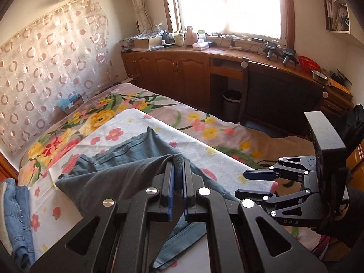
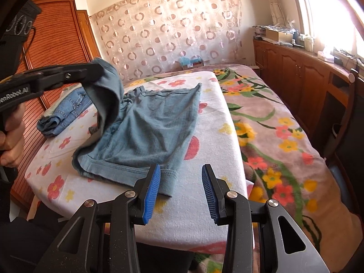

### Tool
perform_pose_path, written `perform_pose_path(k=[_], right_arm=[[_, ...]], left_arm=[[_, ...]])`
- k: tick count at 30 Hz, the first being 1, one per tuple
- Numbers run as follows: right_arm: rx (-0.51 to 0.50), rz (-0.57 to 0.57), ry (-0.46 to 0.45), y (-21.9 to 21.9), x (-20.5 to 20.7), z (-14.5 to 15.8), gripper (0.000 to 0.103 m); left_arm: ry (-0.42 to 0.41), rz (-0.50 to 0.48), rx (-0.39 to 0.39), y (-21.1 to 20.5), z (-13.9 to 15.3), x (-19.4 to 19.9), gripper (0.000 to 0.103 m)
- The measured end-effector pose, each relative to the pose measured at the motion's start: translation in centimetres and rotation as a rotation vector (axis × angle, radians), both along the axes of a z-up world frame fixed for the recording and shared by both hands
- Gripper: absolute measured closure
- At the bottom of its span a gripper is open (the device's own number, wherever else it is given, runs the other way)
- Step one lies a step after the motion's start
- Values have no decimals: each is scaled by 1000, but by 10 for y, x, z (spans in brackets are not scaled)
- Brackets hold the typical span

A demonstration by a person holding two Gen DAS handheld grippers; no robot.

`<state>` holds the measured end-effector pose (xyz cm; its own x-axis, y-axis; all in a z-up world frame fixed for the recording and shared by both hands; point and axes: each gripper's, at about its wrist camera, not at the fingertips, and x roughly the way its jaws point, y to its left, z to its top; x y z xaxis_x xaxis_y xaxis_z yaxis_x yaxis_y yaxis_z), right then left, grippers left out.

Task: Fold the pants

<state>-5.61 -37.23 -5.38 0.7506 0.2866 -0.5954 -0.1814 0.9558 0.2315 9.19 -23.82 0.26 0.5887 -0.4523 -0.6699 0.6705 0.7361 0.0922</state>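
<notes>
Pants (image 2: 145,127) pinched & lifted by left claw (image 1: 178,166) (cloth bunched); right claw (image 2: 180,188) spread, empty.

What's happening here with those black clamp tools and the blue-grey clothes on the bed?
A person is folding a pair of blue-grey pants on a flowered towel spread over the bed, using two hand-held grippers. The left gripper is shut on one edge of the pants and has it lifted above the rest, apparently to fold it over. The right gripper hangs open near the hem, holding nothing. A pile of folded denim lies off to the side on the towel.
</notes>
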Motion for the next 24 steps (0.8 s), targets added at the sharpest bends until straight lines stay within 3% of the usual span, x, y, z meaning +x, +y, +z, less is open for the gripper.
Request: perform_pose_path(k=[6,9,11,12,22,24], right_arm=[[7,-7,6,-3,-1,-3,64],[8,-6,11,-3,1,-4,64],[8,-2,12,-2,3,-4,64],[7,1,12,-1,3,-4,64],[-7,24,2,10,15,0,64],[-17,27,-2,12,20,1,64]], left_arm=[[49,2,1,-3,-12,4,91],[63,9,10,1,-16,3,79],[51,20,14,6,-17,2,59],[50,30,8,11,-17,2,56],[112,121,-24,56,-42,14,54],[111,147,-14,64,-49,17,42]])
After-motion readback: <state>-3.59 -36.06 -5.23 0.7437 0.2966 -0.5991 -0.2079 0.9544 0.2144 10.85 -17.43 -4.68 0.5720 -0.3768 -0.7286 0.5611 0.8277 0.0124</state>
